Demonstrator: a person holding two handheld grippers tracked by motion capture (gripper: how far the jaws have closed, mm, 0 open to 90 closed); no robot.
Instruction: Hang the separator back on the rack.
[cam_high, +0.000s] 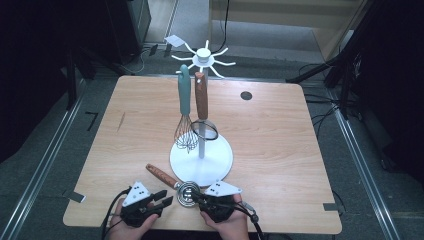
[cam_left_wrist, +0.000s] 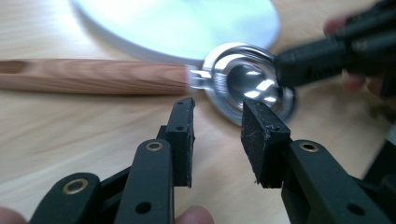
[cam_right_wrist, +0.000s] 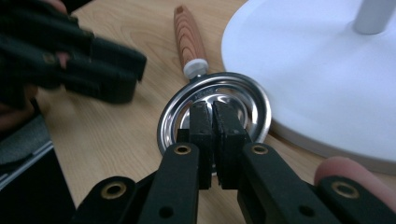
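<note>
A utensil with a wooden handle (cam_high: 162, 175) and a round, shiny metal head (cam_high: 188, 192) lies flat on the table near the front edge, its head touching the white stand base (cam_high: 220, 160). My right gripper (cam_right_wrist: 212, 109) is shut, its pads pressed together over the near side of the metal head (cam_right_wrist: 252, 100); I see nothing between them. Just short of the head (cam_left_wrist: 243, 84), my left gripper (cam_left_wrist: 217, 114) is open by a narrow gap with nothing in it. In the high view the left gripper (cam_high: 162, 201) is left of the head and the right gripper (cam_high: 196, 196) is on it.
A white hook stand rises from the round base mid-table. A teal-handled whisk (cam_high: 185, 135) and a wood-handled tool (cam_high: 201, 95) with a dark ring hang from it. A small dark disc (cam_high: 246, 95) sits at the table's back right. Bare wood lies on both sides.
</note>
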